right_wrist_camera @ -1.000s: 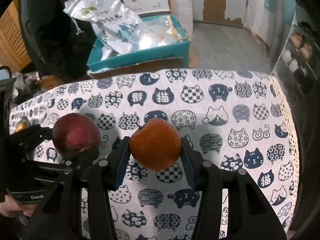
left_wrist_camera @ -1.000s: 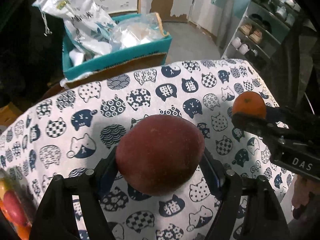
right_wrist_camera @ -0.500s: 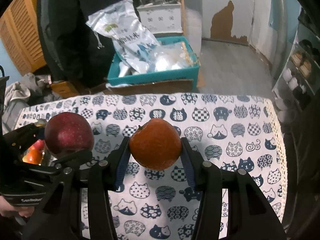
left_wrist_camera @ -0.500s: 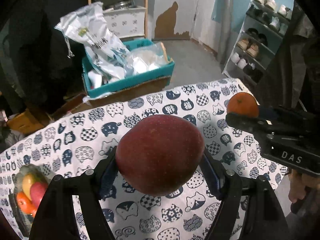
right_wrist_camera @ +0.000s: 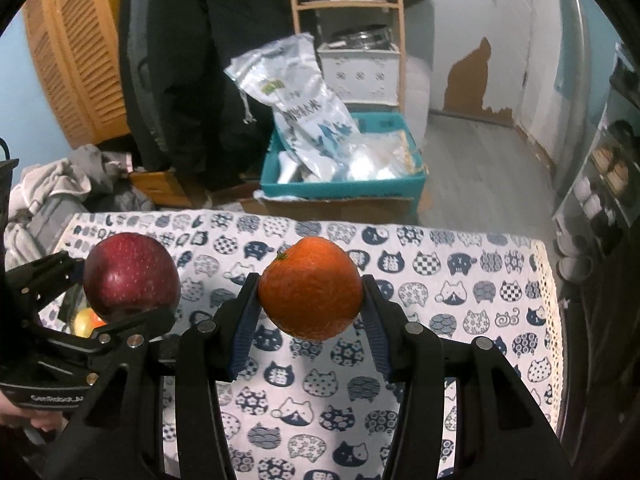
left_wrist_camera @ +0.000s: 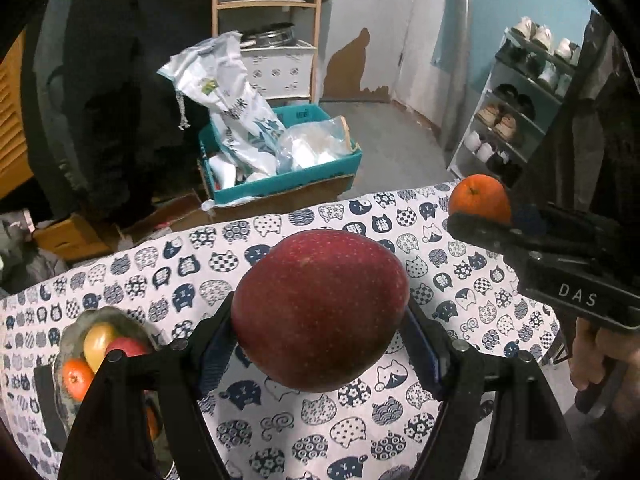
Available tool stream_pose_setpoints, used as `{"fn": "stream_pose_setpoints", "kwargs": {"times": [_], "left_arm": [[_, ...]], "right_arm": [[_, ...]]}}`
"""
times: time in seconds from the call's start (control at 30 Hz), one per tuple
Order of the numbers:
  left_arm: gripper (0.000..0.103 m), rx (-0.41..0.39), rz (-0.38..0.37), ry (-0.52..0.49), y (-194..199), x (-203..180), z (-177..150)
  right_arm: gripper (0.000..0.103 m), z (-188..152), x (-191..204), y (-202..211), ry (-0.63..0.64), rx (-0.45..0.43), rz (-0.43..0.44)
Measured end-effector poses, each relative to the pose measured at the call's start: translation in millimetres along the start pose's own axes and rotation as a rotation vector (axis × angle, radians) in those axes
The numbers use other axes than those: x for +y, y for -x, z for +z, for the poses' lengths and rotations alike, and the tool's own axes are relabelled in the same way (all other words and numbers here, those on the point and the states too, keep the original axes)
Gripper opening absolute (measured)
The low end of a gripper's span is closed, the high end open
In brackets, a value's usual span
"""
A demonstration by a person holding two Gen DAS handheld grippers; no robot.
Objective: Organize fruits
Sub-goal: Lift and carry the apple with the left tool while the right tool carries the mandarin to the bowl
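Pinching a red apple [left_wrist_camera: 320, 308], left claw [left_wrist_camera: 320, 344], right claw [right_wrist_camera: 310, 320] clamped on an orange [right_wrist_camera: 311, 288]

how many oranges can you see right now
2 clearly: one orange clamped in the right gripper, one orange in the bowl at its left side. More may be hidden behind the left gripper.

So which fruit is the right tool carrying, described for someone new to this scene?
Start at the table under the cat-print cloth. Two tools hang above it, each shut on one fruit. The right tool holds the orange, smaller and pebbly-skinned beside the left tool's smooth dark red apple.
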State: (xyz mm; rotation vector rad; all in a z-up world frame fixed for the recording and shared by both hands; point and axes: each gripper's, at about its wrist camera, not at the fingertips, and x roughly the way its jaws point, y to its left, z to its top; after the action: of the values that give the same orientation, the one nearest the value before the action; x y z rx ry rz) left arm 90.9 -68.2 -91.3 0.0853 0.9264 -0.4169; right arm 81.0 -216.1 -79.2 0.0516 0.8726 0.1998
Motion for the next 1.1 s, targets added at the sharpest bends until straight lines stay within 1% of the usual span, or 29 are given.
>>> {"fn": "stream_pose_setpoints", "kwargs": {"times": [0.3, 0.5, 0.77, 1.1], "left_arm": [[0.078, -0.065, 0.039, 0.01, 39, 20, -10], [0.078, -0.081, 0.044, 0.034, 54, 36, -18], [0.078, -0.072, 0.06, 0.086, 61, 69, -38], [0.078, -0.055, 0.103, 0.181, 66, 121, -61]], "right_arm": [[0.048, 8, 35, 19, 0.055, -0.032, 0.038], [0.048, 12, 58, 22, 0.084, -0.039, 0.07], [0.048, 17, 92, 6, 0.108, -0.011, 0.122], [0.048, 16, 142, -35, 0.15, 0.059, 0.186]]}}
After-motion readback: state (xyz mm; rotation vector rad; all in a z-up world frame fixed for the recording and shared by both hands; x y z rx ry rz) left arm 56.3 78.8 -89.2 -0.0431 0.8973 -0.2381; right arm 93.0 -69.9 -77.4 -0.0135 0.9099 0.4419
